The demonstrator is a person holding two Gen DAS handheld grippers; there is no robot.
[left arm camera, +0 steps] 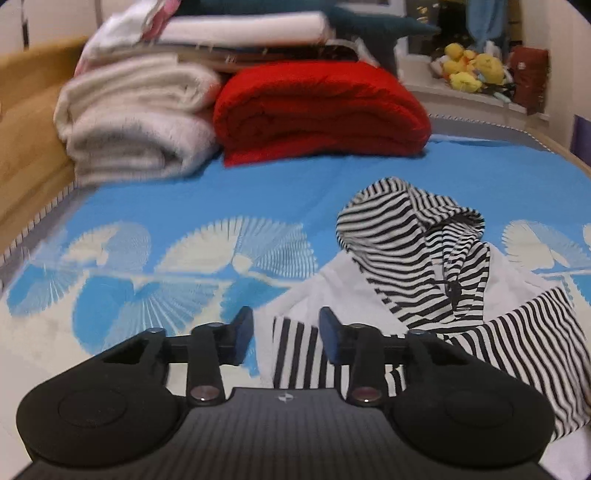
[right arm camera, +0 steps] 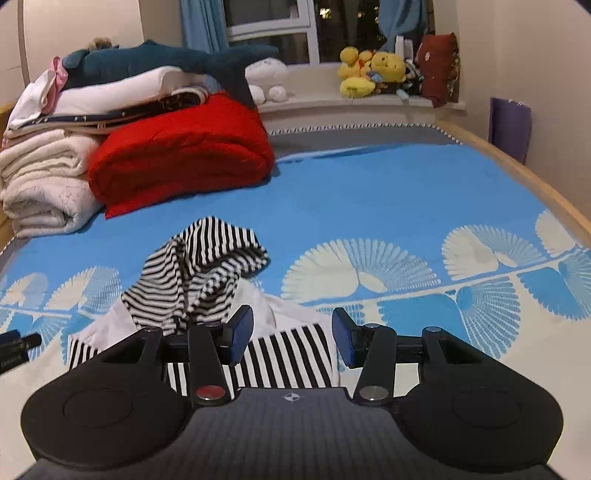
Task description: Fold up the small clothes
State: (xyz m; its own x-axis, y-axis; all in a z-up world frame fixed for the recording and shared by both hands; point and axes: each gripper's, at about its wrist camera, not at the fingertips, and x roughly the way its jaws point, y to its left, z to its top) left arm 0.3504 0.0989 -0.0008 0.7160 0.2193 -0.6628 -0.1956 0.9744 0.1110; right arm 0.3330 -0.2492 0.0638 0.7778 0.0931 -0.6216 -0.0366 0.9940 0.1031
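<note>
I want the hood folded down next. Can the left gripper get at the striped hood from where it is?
Probably yes. The left gripper stands open over the garment's striped hem, and the striped hood lies ahead and to its right on the blue bedspread, nothing between them.

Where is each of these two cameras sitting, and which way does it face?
Left wrist: on the left gripper, facing along its fingers over the striped hoodie towards the red blanket; jaws apart.
Right wrist: on the right gripper, above a striped sleeve, facing the window; jaws apart; the left gripper's tip shows at the left edge.
Shared: hoodie, red blanket, blue bedspread, yellow toys.
</note>
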